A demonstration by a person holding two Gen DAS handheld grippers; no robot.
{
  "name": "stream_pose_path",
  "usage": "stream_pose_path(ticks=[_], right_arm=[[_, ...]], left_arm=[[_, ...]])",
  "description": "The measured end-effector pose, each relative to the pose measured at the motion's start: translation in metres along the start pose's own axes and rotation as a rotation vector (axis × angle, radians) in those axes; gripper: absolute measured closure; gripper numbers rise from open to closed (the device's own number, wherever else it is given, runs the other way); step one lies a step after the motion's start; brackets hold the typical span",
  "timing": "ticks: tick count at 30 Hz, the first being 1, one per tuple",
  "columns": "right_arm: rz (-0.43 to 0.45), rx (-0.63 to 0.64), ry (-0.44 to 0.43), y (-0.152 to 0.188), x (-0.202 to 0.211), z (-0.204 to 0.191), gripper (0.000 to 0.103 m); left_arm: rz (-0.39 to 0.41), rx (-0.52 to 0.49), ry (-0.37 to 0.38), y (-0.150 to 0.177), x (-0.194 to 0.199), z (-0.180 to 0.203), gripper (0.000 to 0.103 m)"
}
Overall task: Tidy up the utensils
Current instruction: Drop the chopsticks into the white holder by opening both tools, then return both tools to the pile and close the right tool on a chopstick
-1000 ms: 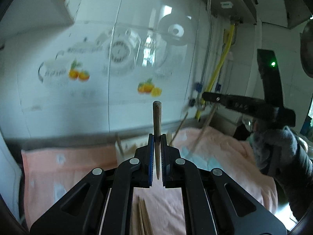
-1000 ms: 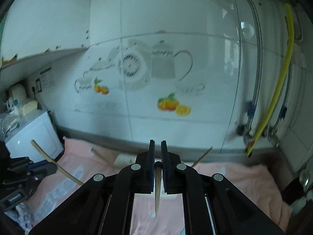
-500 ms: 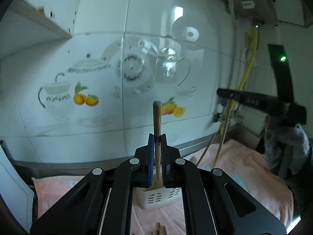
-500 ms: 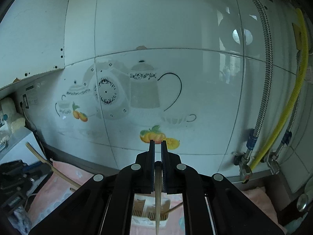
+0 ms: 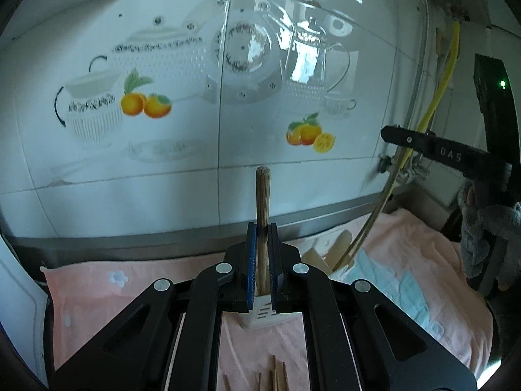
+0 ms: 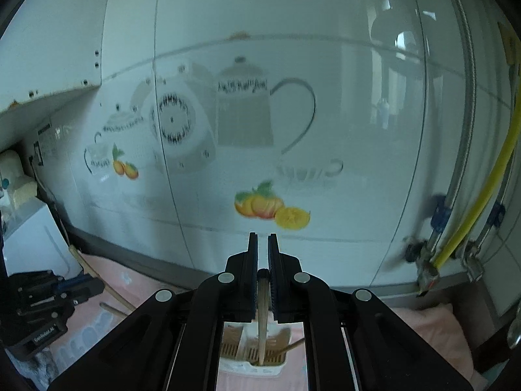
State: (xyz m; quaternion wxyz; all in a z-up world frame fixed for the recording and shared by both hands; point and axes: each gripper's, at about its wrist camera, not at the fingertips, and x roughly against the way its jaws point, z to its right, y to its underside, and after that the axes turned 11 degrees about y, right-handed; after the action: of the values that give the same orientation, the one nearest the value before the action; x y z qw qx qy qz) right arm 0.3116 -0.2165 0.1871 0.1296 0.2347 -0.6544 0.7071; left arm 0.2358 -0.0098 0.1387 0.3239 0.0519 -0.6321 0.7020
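Note:
My left gripper point(image 5: 262, 228) is shut on a wooden chopstick point(image 5: 262, 195) that stands upright between its blue pads. The white slotted utensil holder point(image 5: 263, 317) sits just below and beyond it. Several loose chopsticks point(image 5: 275, 374) lie on the towel at the bottom. My right gripper point(image 6: 262, 238) is shut on another chopstick point(image 6: 263, 312), whose tip points down into the holder point(image 6: 250, 366). In the left wrist view the right gripper point(image 5: 439, 151) hovers at the right, its chopstick point(image 5: 374, 218) slanting down toward the holder. The left gripper point(image 6: 58, 293) shows at the left of the right wrist view.
A pink towel point(image 5: 97, 293) covers the counter. The tiled wall point(image 5: 228, 97) with teapot and fruit prints stands close behind the holder. A yellow hose point(image 6: 482, 208) and metal pipes with valves point(image 6: 423, 270) run down at the right. A white appliance point(image 6: 29, 234) stands at the left.
Both grippers have moved in toward the wall and the holder, each keeping its chopstick. The holder now lies under both, and the right chopstick's tip has come down into it.

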Motion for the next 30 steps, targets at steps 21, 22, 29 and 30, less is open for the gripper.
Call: stream_pose_path(ticks=[21, 22, 29, 30], right_arm=[[0.03, 0.049, 0.024, 0.065, 0.058, -0.014, 0.025], [0.034, 0.059, 0.037, 0.075, 0.064, -0.019, 0.022], [0.029, 0.083, 0.044, 0.14, 0.089, -0.051, 0.012], [0.02, 0.088, 0.039, 0.152, 0.093, -0.058, 0.011]], left_arm=[[0.083, 0.01, -0.033, 0.039, 0.071, -0.009, 0.053], [0.083, 0.018, -0.035, 0.048, 0.078, -0.012, 0.05], [0.072, 0.07, -0.073, 0.101, 0.11, -0.031, 0.037], [0.068, 0.077, -0.079, 0.108, 0.112, -0.033, 0.034]])
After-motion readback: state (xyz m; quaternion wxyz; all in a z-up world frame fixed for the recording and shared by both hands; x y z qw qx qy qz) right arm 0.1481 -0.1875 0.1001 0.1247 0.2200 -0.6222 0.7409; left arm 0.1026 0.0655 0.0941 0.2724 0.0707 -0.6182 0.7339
